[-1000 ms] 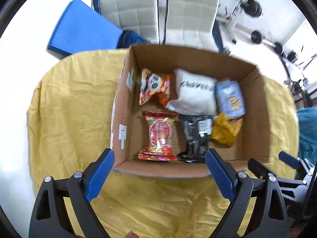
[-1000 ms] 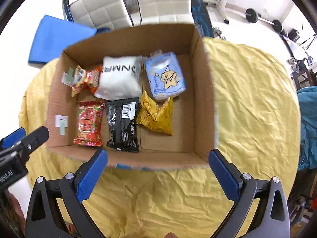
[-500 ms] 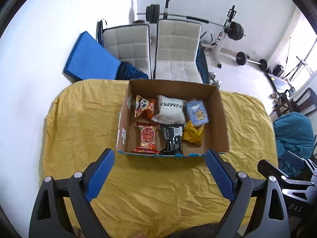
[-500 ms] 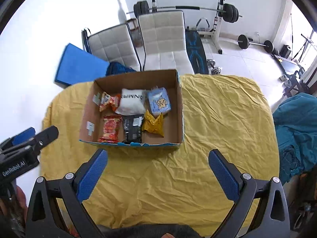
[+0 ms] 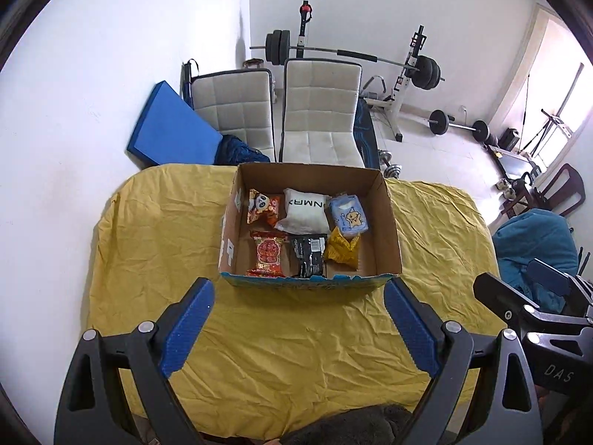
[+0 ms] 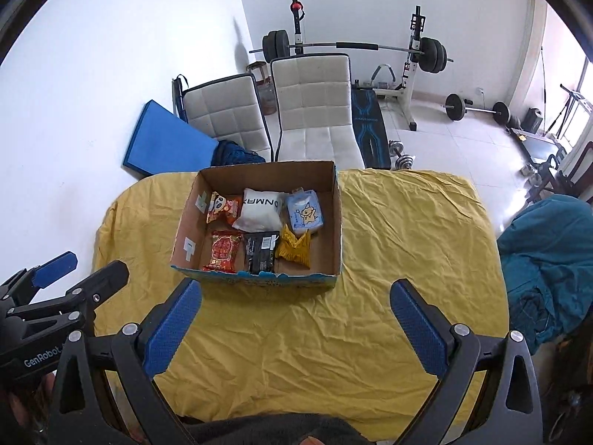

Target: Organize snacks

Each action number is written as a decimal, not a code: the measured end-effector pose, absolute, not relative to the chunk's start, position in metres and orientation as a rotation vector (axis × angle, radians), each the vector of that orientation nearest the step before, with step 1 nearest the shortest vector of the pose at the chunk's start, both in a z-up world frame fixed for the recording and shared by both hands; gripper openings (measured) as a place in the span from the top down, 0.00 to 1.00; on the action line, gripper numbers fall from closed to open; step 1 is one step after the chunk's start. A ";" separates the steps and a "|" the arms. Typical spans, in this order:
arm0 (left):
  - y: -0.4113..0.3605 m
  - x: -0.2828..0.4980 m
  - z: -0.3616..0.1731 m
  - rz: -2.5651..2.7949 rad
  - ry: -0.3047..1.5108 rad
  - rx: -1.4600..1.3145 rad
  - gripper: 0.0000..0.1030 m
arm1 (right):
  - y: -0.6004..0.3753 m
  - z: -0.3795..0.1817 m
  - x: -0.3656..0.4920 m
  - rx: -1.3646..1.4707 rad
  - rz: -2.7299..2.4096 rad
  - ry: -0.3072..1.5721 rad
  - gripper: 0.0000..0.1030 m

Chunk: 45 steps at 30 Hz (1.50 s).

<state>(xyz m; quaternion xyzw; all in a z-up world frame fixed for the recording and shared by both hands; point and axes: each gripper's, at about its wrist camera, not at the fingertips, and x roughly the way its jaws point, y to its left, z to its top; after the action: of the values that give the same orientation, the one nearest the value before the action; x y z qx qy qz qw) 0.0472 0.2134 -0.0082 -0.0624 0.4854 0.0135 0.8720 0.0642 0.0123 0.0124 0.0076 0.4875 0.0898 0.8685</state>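
The box (image 5: 310, 222) holding all six snacks (image 5: 305, 230) sits at the far edge of the surface (image 5: 296, 333), ahead of both spread, empty tongs, left tongs (image 5: 298, 322) and right tongs (image 6: 294, 324), roughly equidistant.

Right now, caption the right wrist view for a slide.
Six snack packets sit in the cardboard box on a yellow cloth; both sets of jaws open, empty.

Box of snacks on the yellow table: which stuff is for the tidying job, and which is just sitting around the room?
For the job: cardboard box, red packet, black packet, yellow packet, white bag, blue packet, panda packet.

Lying about: chairs, blue mat, barbell.
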 end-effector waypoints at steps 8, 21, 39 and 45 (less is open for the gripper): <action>0.218 0.036 0.002 0.063 0.975 -0.119 0.09 | 0.010 0.020 0.058 0.007 0.172 1.002 0.00; 0.225 0.027 0.013 0.080 0.939 -0.127 0.09 | 0.010 0.029 0.054 0.008 0.157 0.992 0.00; 0.220 0.029 0.013 0.051 0.942 -0.114 0.09 | -0.002 0.024 0.047 0.029 0.083 0.999 0.00; 0.220 0.030 0.010 0.048 0.952 -0.112 0.09 | -0.002 0.025 0.047 0.029 0.070 0.992 0.00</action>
<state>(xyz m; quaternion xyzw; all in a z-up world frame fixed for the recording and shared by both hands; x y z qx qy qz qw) 0.0300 0.2196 0.0099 -0.0540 0.4581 0.0230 0.8870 0.0470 -0.0024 0.0247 0.0139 0.4758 0.0334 0.8788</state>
